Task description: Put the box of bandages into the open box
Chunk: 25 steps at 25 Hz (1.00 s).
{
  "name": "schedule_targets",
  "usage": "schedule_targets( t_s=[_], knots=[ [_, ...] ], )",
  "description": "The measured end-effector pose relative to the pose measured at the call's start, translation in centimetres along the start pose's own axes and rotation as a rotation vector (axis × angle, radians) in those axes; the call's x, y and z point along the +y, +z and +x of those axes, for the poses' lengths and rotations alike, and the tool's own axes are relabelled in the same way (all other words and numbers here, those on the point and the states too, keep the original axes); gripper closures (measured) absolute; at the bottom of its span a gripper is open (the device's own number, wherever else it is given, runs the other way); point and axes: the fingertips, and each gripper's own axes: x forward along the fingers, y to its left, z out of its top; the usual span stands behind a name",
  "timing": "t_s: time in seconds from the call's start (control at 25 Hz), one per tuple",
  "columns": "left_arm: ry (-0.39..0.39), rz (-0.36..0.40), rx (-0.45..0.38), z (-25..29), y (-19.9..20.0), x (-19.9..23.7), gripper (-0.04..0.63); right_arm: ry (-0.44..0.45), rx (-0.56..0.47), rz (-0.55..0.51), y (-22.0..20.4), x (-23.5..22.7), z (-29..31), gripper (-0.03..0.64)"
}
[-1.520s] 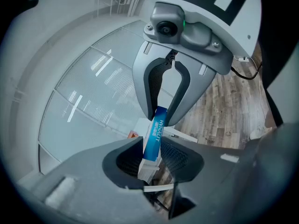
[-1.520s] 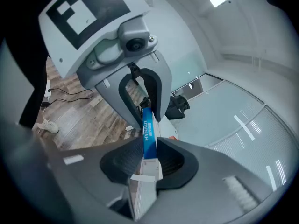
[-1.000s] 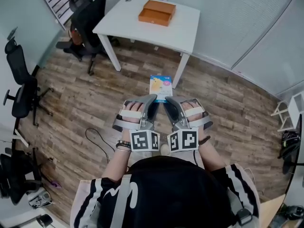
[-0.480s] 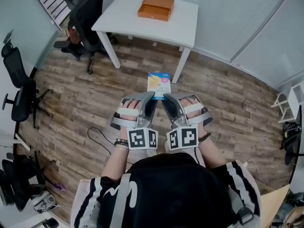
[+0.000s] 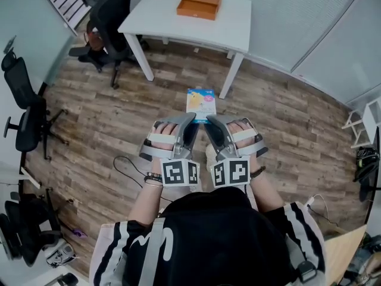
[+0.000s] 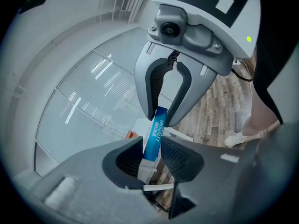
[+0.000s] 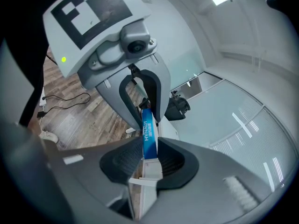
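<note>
The box of bandages (image 5: 200, 103), blue and yellow, hangs in the air over the wooden floor, in front of the person's body. My left gripper (image 5: 190, 124) and right gripper (image 5: 209, 124) face each other and both are shut on its near end. In the left gripper view the box's blue edge (image 6: 155, 135) is pinched between my left gripper's (image 6: 152, 155) pads, with the right gripper's fingers (image 6: 183, 101) clamped on it from the opposite side. The right gripper view shows the same blue edge (image 7: 148, 137) in my right gripper (image 7: 147, 158). The open orange box (image 5: 199, 5) lies on the white table (image 5: 172, 25) farther ahead.
Black office chairs stand at the left (image 5: 27, 109) and beside the table (image 5: 110, 16). A black cable (image 5: 126, 173) lies on the floor near the person's feet. Glass partition walls (image 5: 309, 28) run behind and right of the table. A white rack (image 5: 370, 133) is at the right edge.
Both grippers keep the same hold on the bandage box. The table and orange box sit slightly differently in view as the head shifted; nothing was let go.
</note>
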Motion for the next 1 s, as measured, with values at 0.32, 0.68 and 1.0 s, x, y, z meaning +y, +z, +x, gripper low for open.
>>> schedule_targets(
  t_s=[0.32, 0.68, 1.0],
  knots=[
    [-0.001, 0.004, 0.012, 1.2, -0.3, 0.6, 0.472, 0.003, -0.016, 0.023, -0.6, -0.6, 1.1, 0.520],
    [0.022, -0.006, 0.041, 5.1, -1.9, 3.6, 0.472, -0.001, -0.053, 0.016, -1.7, -3.7, 5.2, 0.519],
    [0.035, -0.010, 0.048, 9.7, -2.8, 6.8, 0.472, -0.003, -0.071, 0.014, -3.8, -7.1, 9.3, 0.518]
  ],
)
